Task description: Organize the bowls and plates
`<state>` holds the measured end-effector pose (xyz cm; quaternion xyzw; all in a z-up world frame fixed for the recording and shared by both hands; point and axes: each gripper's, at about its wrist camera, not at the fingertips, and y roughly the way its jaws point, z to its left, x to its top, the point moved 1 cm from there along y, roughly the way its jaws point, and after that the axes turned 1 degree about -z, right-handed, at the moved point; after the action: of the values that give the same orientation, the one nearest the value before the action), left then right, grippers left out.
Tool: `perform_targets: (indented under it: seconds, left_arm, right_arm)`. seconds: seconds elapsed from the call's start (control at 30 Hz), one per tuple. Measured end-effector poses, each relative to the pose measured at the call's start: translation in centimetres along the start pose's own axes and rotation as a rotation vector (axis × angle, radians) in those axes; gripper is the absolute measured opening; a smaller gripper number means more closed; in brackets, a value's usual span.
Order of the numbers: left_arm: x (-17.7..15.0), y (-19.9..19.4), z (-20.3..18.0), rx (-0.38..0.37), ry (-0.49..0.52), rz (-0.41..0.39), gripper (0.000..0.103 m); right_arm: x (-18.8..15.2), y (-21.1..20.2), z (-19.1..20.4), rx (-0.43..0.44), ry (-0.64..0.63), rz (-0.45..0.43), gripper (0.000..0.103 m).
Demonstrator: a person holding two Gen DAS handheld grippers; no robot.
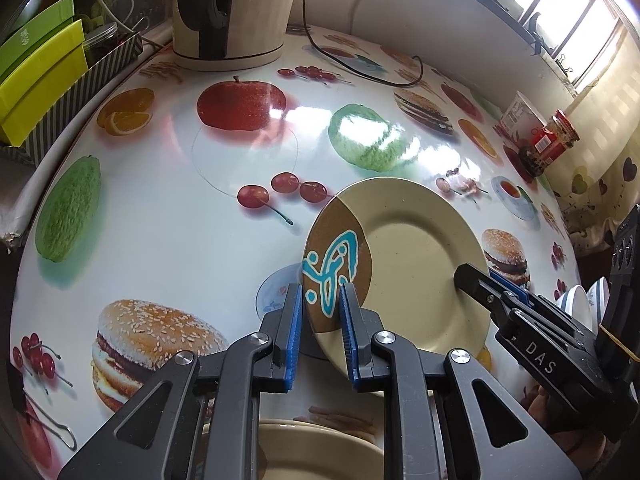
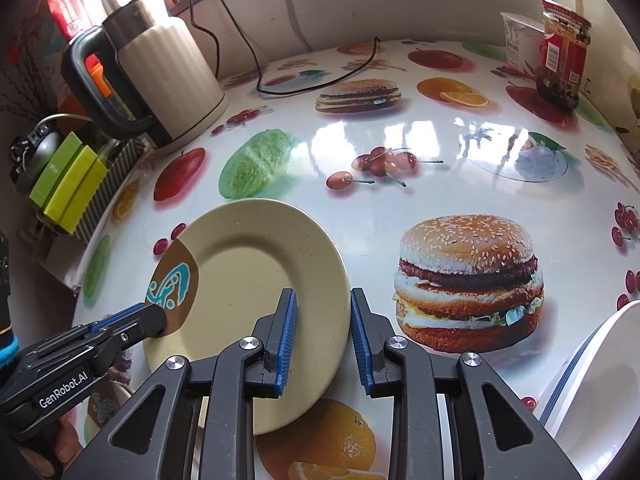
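Note:
A beige plate (image 1: pixel 416 256) (image 2: pixel 248 264) with a brown patch and a blue design hangs tilted above the fruit-print table (image 1: pixel 160 208) (image 2: pixel 460 184). My left gripper (image 1: pixel 320 320) (image 2: pixel 154 318) is shut on the patterned rim. My right gripper (image 2: pixel 324 320) (image 1: pixel 480 284) is shut on the opposite plain rim. Another beige plate (image 1: pixel 320 456) (image 2: pixel 102 404) with the same design lies under the left gripper, mostly hidden. White bowls with blue stripes (image 1: pixel 580 304) (image 2: pixel 600 380) sit near the right gripper.
A cream electric kettle (image 1: pixel 232 8) (image 2: pixel 160 72) stands at the back left, and its black cord (image 1: pixel 360 64) trails across the table. Green boxes in a striped holder (image 1: pixel 36 72) (image 2: pixel 68 184) line the left edge. A jar and a cup (image 1: pixel 560 132) (image 2: pixel 564 40) stand at the far right.

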<state>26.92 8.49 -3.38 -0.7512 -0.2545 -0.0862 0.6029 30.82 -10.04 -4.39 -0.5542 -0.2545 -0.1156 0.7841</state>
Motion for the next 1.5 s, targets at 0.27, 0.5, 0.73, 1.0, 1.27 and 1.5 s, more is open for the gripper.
perform_targets:
  seconds: [0.27,0.5,0.73,1.0,1.27,1.5]
  left_arm:
    - [0.0,-0.3,-0.2,0.005,0.002,-0.002,0.019]
    - [-0.2,-1.3,-0.2,0.005,0.002,-0.017,0.019]
    - [-0.7,-2.8,-0.3,0.005,0.003,-0.04,0.019]
    - [-1.7,-5.0,0.0,0.004,-0.001,-0.074,0.019]
    - [-3.3,-7.2,0.6,0.01,-0.007,-0.099,0.019]
    - [-5.3,-8.4,1.6,0.018,-0.019,-0.106,0.019]
  right_arm:
    - [0.1,-0.2,0.0,0.003,0.004,0.0,0.026]
    - [-0.1,-1.3,0.2,0.011,0.0,-0.011,0.026]
    - [-0.4,-2.6,0.9,0.02,-0.01,-0.026,0.025]
    - [-1.2,-4.7,2.1,0.032,-0.033,-0.051,0.025]
    - [-2.6,-6.5,3.4,0.046,-0.056,-0.069,0.024]
    - [-4.4,-7.5,4.4,0.058,-0.072,-0.066,0.024]
